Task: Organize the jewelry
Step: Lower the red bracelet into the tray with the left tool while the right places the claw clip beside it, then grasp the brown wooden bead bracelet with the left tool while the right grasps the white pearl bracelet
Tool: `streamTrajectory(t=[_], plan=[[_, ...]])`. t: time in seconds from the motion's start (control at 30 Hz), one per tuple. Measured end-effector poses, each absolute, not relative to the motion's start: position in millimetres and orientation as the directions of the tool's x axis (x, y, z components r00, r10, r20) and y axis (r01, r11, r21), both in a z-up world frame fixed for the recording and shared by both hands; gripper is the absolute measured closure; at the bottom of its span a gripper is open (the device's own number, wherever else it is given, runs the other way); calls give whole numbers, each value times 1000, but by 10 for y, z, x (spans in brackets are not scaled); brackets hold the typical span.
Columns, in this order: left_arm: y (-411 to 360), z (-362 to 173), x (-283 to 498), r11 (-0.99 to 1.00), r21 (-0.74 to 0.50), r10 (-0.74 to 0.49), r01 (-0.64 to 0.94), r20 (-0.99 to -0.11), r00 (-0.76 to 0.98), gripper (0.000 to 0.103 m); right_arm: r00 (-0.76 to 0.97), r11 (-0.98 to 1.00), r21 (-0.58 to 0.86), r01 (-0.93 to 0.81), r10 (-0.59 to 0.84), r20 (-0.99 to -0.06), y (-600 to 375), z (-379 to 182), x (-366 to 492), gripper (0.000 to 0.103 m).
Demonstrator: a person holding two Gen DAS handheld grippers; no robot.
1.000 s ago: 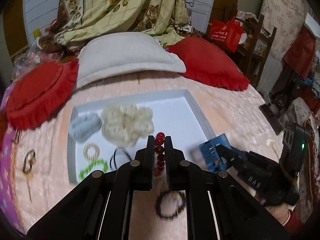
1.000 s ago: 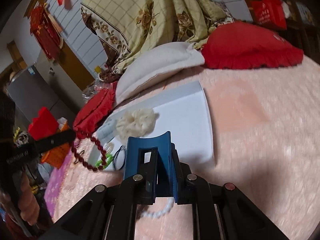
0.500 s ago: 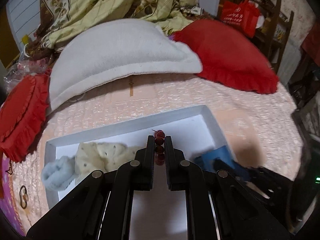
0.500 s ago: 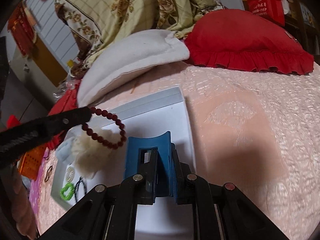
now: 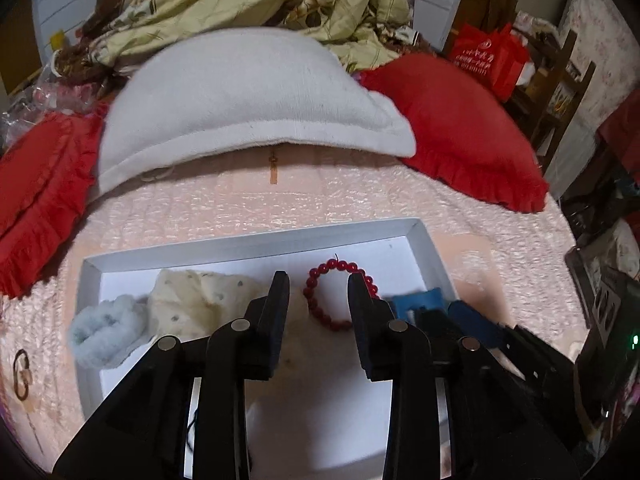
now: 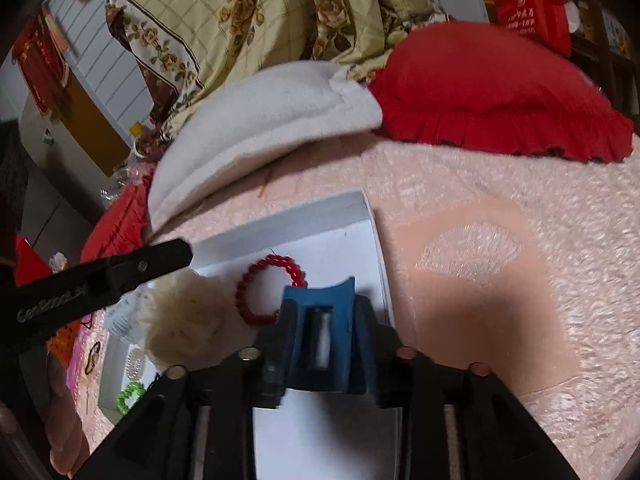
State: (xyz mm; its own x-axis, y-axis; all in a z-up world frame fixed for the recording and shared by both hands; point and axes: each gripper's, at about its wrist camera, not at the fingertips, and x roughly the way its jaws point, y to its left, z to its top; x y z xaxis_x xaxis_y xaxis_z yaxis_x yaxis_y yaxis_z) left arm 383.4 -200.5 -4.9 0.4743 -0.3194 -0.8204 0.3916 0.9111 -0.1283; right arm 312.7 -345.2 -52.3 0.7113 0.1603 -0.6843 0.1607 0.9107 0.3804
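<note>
Lying flat inside white tray [image 5: 418, 240] on the bed, beside cream scrunchie [image 5: 200, 296]: red bead bracelet [image 5: 320, 300], framed by spread left tongs [image 5: 318, 300]; right tongs [image 6: 320, 336] pinching blue hair claw [image 6: 320, 336].

Very little here can actually be read. Along the side of the left claw [image 6: 120, 276], as the right wrist view catches it, pale lettering runs down the black arm; it looks like "GenRobot.AI", though the blur makes the middle letters uncertain. Over by the wooden shelf, the red shopping bag [image 5: 486, 58] carries white print: a round emblem, a line of characters and a row of small digits beneath, all too small and soft to make out. The same bag [image 6: 528, 16] shows white marks from the other view, equally illegible.
</note>
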Motion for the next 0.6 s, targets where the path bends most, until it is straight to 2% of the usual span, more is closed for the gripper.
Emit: streamTrajectory(t=[0.1,0.27,0.37,0.5,0.6], plan=[[-1828,127,3557,905,-132,-342,404,-791,507,74,727,922,367,124,167,-666,-3387,-392,2960,72],[-1319,221,2957,916,-145,-339,374,-778,529,74,676,961,269,57,161,-719,-3139,-430,2740,72],[-961,168,2583,923,-185,-352,337,-759,548,73,646,977,210,34,139,-751,-3002,-522,2723,72],[-636,-1,2164,945,-144,-303,295,-728,615,73,601,986,154,58,89,-794,-2943,-660,2911,72],[-469,-193,2042,953,-160,-290,258,-727,622,73,592,990,112,86,40,-805,-2974,-717,3098,72]])
